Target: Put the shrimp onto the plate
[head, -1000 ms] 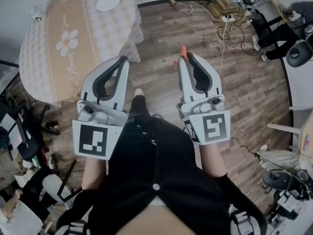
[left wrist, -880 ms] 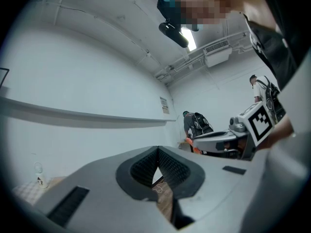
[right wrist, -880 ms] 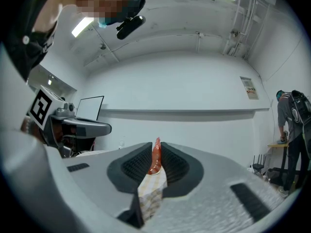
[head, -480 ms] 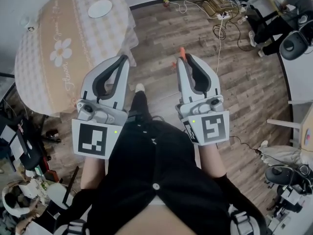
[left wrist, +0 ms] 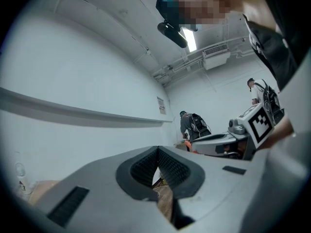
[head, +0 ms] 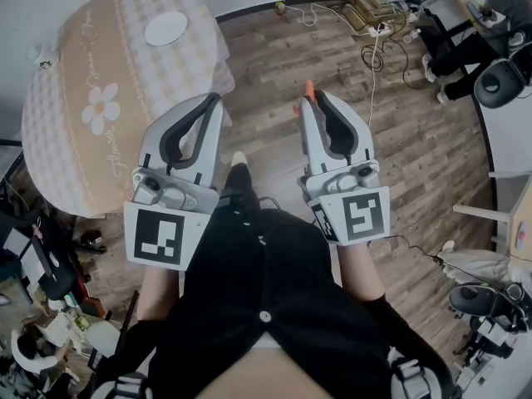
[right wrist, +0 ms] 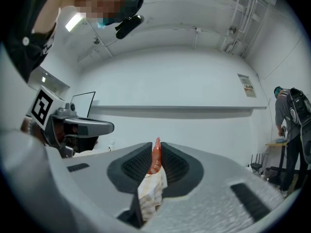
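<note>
Nearest to the camera, the person holds both grippers in front of the body, above the wooden floor [head: 416, 165] and on the right side of the round table [head: 83, 140]. The left gripper [head: 212, 98] is nearer to the table; its jaws are pressed together and nothing is between them. The right gripper [head: 314, 95] is further from the table. Its jaws are closed on the orange shrimp [head: 309, 88], and the tail end stands out above the tips. So the shrimp [right wrist: 155, 160] is in the air, well apart from the table. The white plate [head: 165, 28] lies on the far part of the table, on the checked cloth.
</note>
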`<state>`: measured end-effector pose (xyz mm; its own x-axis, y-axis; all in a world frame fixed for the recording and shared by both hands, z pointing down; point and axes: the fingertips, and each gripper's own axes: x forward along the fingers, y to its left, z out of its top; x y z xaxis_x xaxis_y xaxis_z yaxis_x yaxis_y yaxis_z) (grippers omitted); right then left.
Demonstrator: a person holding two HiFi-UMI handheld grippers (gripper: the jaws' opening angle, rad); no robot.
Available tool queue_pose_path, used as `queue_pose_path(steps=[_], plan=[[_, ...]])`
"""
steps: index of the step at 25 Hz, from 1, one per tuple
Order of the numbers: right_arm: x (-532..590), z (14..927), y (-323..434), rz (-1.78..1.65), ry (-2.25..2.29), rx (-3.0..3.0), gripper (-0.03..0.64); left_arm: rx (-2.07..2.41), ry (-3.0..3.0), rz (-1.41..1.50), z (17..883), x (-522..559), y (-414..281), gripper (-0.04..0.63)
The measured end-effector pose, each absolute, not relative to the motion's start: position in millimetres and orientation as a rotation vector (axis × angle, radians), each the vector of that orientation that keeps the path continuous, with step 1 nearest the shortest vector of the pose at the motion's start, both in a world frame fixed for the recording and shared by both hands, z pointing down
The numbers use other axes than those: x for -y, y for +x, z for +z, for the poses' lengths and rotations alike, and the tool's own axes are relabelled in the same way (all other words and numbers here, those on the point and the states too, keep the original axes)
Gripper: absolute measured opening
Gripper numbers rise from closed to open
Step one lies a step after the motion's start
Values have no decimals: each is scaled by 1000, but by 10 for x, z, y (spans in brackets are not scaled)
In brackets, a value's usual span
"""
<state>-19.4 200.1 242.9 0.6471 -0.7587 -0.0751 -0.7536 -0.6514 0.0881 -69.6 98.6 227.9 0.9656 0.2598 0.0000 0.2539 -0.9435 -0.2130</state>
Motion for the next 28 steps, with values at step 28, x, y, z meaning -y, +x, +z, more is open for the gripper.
queue_pose_path(steps=[28], plan=[[-1010,2269,1383,-171,2770,1225,44,399,-2936,104,2203,128,996,3]])
